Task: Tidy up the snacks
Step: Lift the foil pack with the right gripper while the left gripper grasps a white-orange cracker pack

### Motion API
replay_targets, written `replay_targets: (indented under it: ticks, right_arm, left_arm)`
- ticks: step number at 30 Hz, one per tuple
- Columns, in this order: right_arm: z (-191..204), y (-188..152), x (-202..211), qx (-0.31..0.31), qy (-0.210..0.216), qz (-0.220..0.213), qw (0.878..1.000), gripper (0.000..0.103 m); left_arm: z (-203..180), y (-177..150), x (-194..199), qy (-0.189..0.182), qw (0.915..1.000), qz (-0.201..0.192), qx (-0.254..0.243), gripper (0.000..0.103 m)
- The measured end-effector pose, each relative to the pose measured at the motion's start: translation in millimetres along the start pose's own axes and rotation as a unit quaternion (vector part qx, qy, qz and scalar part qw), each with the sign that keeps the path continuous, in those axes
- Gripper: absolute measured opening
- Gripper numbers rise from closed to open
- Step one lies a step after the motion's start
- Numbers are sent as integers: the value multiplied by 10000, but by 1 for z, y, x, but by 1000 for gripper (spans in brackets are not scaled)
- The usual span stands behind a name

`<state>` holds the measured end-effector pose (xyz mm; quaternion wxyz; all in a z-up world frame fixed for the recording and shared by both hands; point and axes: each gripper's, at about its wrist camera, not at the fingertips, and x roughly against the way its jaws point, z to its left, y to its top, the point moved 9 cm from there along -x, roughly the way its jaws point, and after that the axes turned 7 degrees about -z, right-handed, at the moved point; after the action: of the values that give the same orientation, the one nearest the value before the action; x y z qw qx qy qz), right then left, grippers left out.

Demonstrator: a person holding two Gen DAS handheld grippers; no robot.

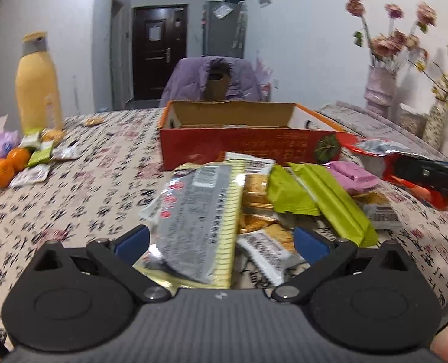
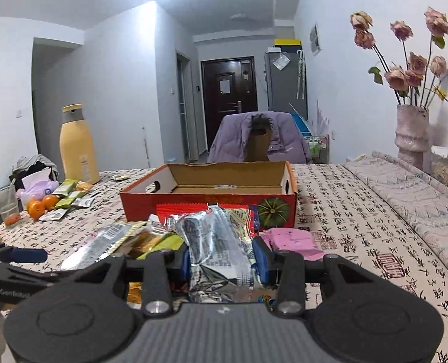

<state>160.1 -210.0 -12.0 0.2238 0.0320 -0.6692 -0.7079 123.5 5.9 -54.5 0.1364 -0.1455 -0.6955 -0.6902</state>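
While the yellow bottle (image 1: 38,81) stands upright at the far left of the patterned tablecloth (image 1: 97,187), a few oranges (image 1: 4,165) and small snack packets (image 1: 41,155) lie scattered near its base. Further right, the left gripper (image 1: 222,242) hovers low over the near end of a heap of snacks, its blue fingers (image 1: 133,240) spread wide; a long grey-and-yellow packet (image 1: 196,217) lies between them, but the pads do not press on it. That packet's long axis runs away from the camera, tilted slightly rightward at the far end, toward the open orange cardboard box (image 1: 248,148) just behind the heap. Beside it lie biscuit packs (image 1: 255,193), then green wrappers (image 1: 320,202) slanting from upper left to lower right, then a pink packet (image 1: 355,175).

At the right of the heap, the right gripper (image 2: 222,264) is nearly closed, pinching a crumpled silver-and-red snack bag (image 2: 215,242). From the right wrist view the bag's long axis follows the fingers, its far end pointing at the box's (image 2: 206,202) front wall; from the left wrist view it is raised clear of the table, pointing leftward toward the box corner. A vase of dried roses (image 2: 411,133) stands at the far right.
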Motion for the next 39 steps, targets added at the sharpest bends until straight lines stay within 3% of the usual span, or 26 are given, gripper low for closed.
replay_targets:
  ticks: [5,9,18,22,27,34,39]
  right_arm:
    - [-7,-6,-2,-77,2,43,10000,39]
    - [-12,-10,-5,-149,16,72,9999,39]
    - [-19,-20,-7,-282,62,146,9995,39]
    - [-19,-22,-7,-306,106,161,9993,39]
    - [-19,-24,-8,-331,128,190,9992,39]
    - [-18,-23,-5,-328,130,164,9992,39]
    - [-16,-19,-3,-297,155,105,9994,39]
  left_arm:
    - [-31,-7,-7,-182,9978,21,-636,101]
    - [-47,-13,-19,-246,9939,110,-1067,83]
    - [-64,-16,-40,-524,9846,329,-1637,69]
    - [-66,-20,-48,-606,9824,497,-1695,64]
    - [-67,-25,-53,-766,9830,738,-1496,44]
    - [-66,-20,-43,-770,9873,593,-1255,43]
    - [-66,-2,-29,-727,9901,276,-1167,43]
